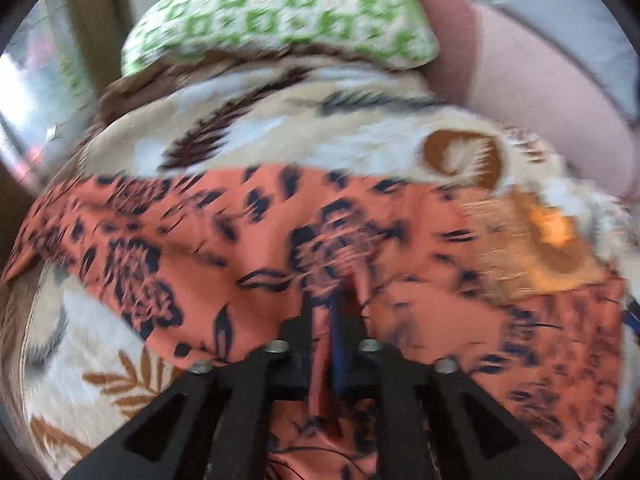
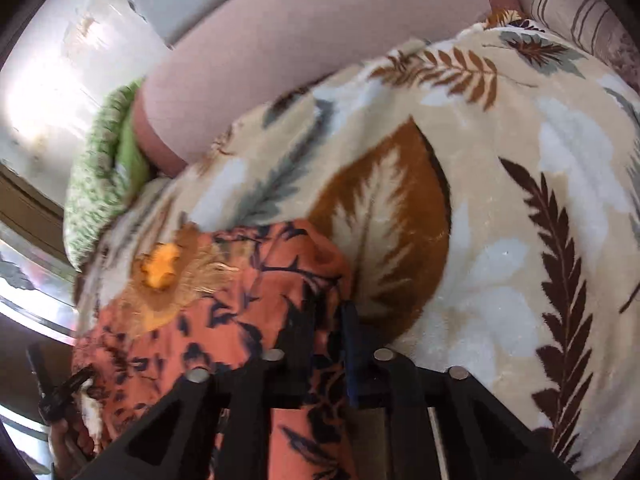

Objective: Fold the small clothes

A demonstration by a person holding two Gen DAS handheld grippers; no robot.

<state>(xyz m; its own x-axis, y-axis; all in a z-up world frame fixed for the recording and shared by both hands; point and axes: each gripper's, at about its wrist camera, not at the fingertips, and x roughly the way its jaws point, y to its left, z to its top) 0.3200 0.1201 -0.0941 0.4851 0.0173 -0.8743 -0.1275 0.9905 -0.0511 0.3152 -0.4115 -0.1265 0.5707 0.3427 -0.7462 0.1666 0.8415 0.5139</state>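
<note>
An orange garment with a dark floral print [image 1: 248,248] lies spread over a cream leaf-patterned blanket [image 1: 320,136]. A tan embroidered patch with a yellow spot [image 1: 548,236] sits at the garment's right part. My left gripper [image 1: 330,312] is shut on a fold of the orange garment. In the right wrist view, my right gripper [image 2: 328,328] is shut on another edge of the same garment [image 2: 248,320], next to the tan patch [image 2: 164,280]. The other gripper [image 2: 56,396] shows at the lower left of that view. Both views are motion-blurred.
A green-and-white patterned pillow [image 1: 280,16] lies at the far edge of the blanket [image 2: 500,220]. A pink padded headboard [image 2: 320,60] runs behind it. A striped pillow [image 2: 580,12] is at the right. A window frame [image 2: 28,208] is on the left.
</note>
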